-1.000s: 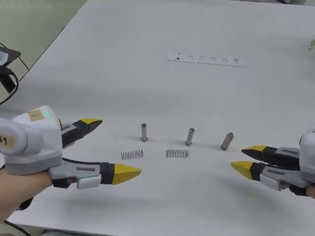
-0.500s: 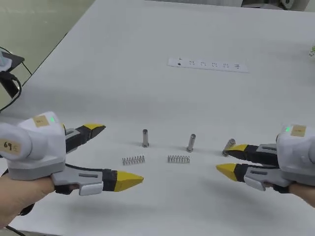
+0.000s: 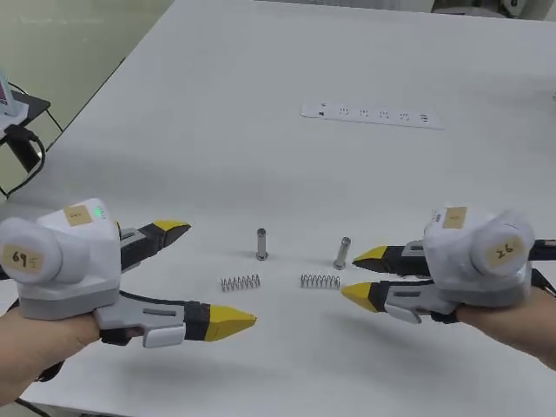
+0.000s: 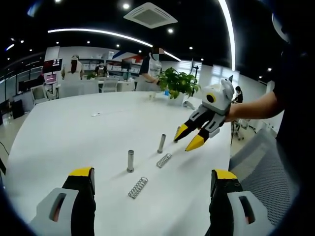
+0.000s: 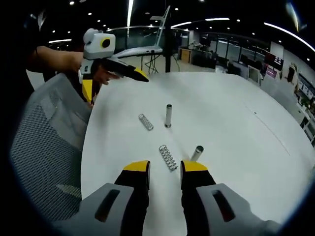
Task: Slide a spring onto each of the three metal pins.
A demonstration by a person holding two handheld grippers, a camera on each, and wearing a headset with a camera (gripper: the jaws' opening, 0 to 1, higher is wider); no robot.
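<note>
Right gripper [image 3: 358,274] has swung in beside middle spring [image 3: 320,281], fingers [image 3: 372,254] slightly parted, empty; left gripper [image 3: 215,274] spread wide, empty. Pickup likely next.

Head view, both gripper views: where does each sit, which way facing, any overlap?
Head view: on the headset, facing forward and down at the table; hands, left hand-held gripper and right hand-held gripper show.
Left gripper view: on the left one, facing along its open jaws at the right one and arm.
Right gripper view: on the right one, facing along its jaws at the left one and arm.
All share two pins, two loose springs.
</note>
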